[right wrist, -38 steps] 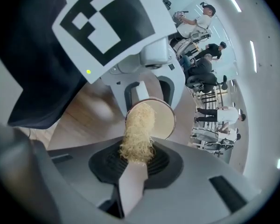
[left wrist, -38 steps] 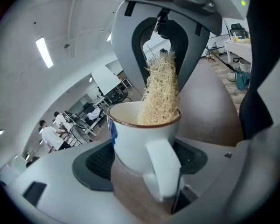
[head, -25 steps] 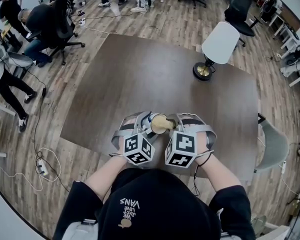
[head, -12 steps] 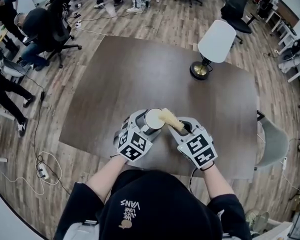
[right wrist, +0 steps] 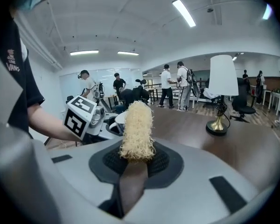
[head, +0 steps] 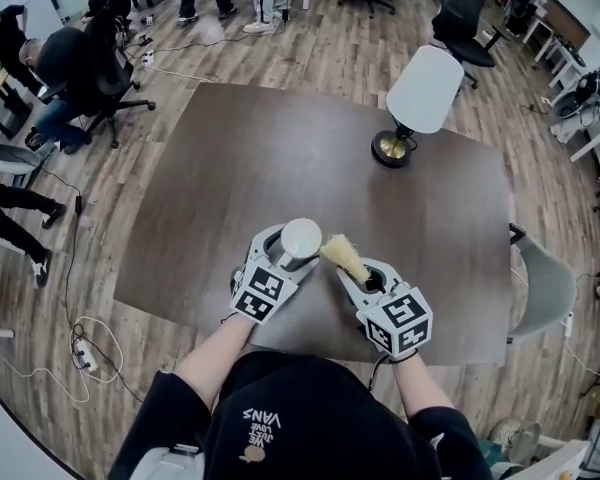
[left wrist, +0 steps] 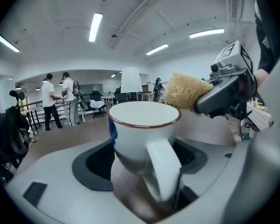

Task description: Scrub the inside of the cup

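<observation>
A white cup with a brown-red rim sits upright between the jaws of my left gripper, which is shut on it. In the left gripper view the cup has its handle turned toward the camera. My right gripper is shut on a yellowish fibrous scrubber, which stands just right of the cup and outside it. The right gripper view shows the scrubber sticking up from the jaws, with the cup partly hidden behind it. I cannot see the cup's inside.
Both grippers hover over the near edge of a dark wooden table. A lamp with a white shade and a brass base stands at the far right. Office chairs and several people are at the back left. A grey chair stands to the right.
The scrubber was at the cup's mouth a second ago. The right gripper has drawn it out and moved right and toward me. The cup has tipped back upright.
</observation>
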The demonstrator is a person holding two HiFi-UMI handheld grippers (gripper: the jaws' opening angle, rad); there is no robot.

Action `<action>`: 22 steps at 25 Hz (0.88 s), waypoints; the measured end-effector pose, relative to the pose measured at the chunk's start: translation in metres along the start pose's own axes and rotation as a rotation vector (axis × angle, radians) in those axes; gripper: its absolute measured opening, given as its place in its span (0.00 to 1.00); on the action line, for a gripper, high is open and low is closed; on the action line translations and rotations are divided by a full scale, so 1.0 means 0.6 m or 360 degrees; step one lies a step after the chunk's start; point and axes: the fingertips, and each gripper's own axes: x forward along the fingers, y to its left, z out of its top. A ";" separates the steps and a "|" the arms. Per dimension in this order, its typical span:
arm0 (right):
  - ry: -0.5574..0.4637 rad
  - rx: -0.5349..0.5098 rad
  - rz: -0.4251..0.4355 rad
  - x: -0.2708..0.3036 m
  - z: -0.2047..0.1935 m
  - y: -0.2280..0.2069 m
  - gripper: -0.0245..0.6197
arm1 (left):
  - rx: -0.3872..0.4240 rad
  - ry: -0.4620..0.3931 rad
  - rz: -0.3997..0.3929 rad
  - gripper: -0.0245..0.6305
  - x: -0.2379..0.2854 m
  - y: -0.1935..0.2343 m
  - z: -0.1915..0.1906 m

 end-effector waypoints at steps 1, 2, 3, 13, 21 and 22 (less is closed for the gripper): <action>0.0001 0.0021 -0.0001 -0.002 -0.006 0.000 0.16 | -0.0009 0.0000 0.0008 0.62 0.006 0.006 -0.004; 0.0005 0.0034 -0.0006 -0.004 -0.012 -0.001 0.16 | -0.0015 0.0002 0.0015 0.62 0.013 0.012 -0.009; 0.0012 0.0041 -0.0015 -0.006 -0.018 -0.002 0.16 | -0.0020 0.0005 0.0018 0.62 0.020 0.018 -0.013; 0.0059 0.0075 -0.0105 -0.023 -0.048 -0.010 0.16 | -0.0115 0.0074 0.0012 0.62 0.081 0.050 -0.072; 0.0086 0.0122 -0.0139 -0.021 -0.060 -0.022 0.16 | -0.0175 0.0112 0.0024 0.62 0.115 0.074 -0.099; 0.0088 0.0126 -0.0142 -0.021 -0.062 -0.022 0.16 | -0.0176 0.0125 0.0022 0.62 0.117 0.074 -0.104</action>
